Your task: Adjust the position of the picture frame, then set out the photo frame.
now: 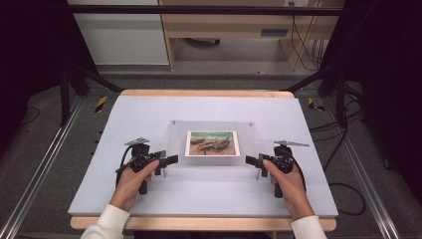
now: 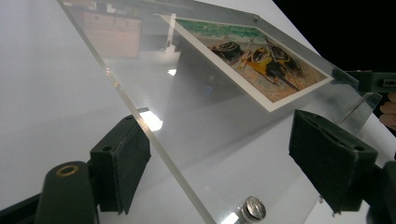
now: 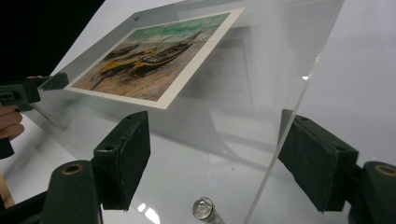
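Frame: a clear acrylic frame (image 1: 212, 143) lies near the middle of the bench (image 1: 149, 107), on its pale covering.
Contents: a print of beached boats (image 1: 212, 143) sits sandwiched inside the clear panels, with a wide transparent margin around it.
Fasteners: a silver screw (image 2: 252, 208) shows at the frame's corner in the left gripper view, and another screw (image 3: 203, 208) in the right gripper view.
Left gripper (image 1: 169, 160): at the frame's left edge, held level. Its fingers (image 2: 120, 163) stand wide, one on each side of the corner; the near finger lies against the panel's edge, the other finger is apart from it.
Right gripper (image 1: 251, 161): at the frame's right edge. Its fingers (image 3: 123, 158) stand wide across the corner, with no squeeze on the panel to be seen.
Hands: the left hand (image 1: 133, 180) and right hand (image 1: 290, 184) each grasp a gripper's handle above the bench's near edge.
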Motion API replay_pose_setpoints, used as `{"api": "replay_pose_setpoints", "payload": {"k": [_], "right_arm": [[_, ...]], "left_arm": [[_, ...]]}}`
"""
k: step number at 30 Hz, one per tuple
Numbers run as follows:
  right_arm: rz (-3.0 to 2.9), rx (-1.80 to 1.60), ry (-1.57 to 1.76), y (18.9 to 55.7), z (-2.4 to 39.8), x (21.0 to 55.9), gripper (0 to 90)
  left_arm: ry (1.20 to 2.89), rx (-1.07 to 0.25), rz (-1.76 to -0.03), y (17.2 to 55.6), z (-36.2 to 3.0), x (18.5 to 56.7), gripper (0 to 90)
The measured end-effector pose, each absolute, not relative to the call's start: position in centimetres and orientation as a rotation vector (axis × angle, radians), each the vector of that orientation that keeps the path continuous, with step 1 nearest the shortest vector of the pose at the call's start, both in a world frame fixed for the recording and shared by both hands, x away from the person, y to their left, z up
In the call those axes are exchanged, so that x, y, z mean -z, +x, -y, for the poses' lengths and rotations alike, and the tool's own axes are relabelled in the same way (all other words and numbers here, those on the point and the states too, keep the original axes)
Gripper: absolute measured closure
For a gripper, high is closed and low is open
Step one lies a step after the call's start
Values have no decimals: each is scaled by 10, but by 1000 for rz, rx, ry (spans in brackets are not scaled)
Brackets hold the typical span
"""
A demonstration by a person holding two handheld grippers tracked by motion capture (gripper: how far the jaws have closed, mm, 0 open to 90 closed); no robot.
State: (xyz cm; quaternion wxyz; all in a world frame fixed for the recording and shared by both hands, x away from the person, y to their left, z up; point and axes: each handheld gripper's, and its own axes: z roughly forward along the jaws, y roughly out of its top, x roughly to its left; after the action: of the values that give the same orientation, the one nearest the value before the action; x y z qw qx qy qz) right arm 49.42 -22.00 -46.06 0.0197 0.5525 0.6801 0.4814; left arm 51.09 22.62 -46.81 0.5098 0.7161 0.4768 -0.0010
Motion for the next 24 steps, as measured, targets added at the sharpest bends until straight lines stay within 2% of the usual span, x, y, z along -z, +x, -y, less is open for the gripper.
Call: {"api": "replay_pose_setpoints", "payload": {"k": [16, 24], "right_arm": [[-2114, -1490, 1675, 494, 221, 459, 268], [-2101, -1474, 1635, 499, 219, 457, 277]], "left_arm": [[1747, -9, -1152, 510, -225, 464, 215], [1754, -73, -1135, 516, -222, 460, 234]]}}
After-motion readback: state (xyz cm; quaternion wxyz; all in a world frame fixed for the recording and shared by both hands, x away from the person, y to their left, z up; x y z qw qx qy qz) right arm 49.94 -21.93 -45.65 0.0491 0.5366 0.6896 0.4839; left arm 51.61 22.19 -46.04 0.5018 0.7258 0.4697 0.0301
